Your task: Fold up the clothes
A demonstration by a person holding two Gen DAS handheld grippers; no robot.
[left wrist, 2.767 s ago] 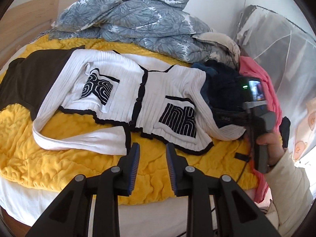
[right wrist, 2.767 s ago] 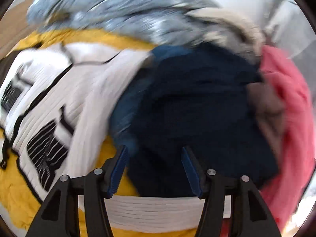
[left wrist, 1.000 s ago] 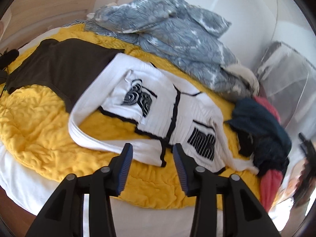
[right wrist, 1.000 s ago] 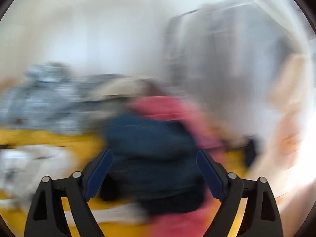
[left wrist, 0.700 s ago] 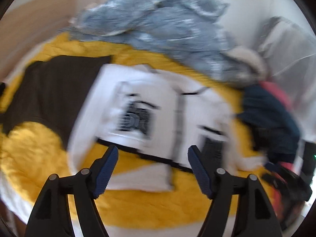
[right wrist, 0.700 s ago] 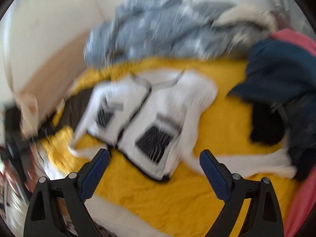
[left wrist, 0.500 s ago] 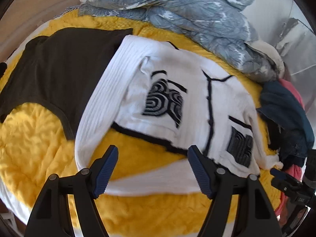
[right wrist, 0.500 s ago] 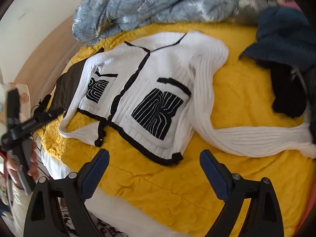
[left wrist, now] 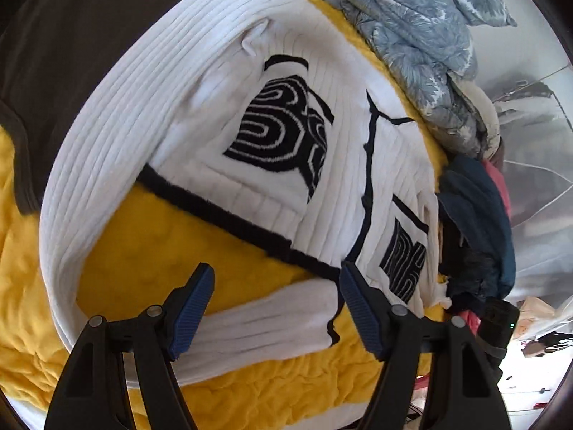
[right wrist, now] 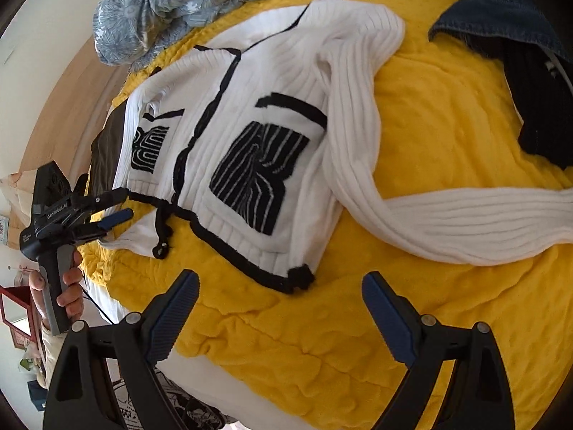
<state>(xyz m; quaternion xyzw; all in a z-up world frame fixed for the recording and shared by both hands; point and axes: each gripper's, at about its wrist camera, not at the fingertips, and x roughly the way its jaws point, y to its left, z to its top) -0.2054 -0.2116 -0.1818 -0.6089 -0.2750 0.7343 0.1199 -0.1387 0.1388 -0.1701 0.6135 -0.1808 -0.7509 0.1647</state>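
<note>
Covering the bed, a quilted yellow blanket (right wrist: 412,304) is carrying the white ribbed cardigan with black trim (right wrist: 272,107), lying face up. Left claw (left wrist: 275,308), jaws apart, is hovering over its left sleeve cuff (left wrist: 272,319); right claw (right wrist: 279,313), also spread and empty, is hanging near the hem. A shallow pinch risks snagging blanket too.

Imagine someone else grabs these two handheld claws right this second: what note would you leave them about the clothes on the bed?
Left gripper: open, holding nothing, poised over the cuff end of the near sleeve.
Right gripper: open, empty, hovering above the yellow blanket just short of the hem.
White cardigan: spread face up on the blanket, one sleeve curled below the hem, the other sleeve stretched out to the side.
Done: laid out flat; no fold visible.
Left: fold both sleeves in, then the body. A navy garment and a dark brown one lie beside it, unfolded.
</note>
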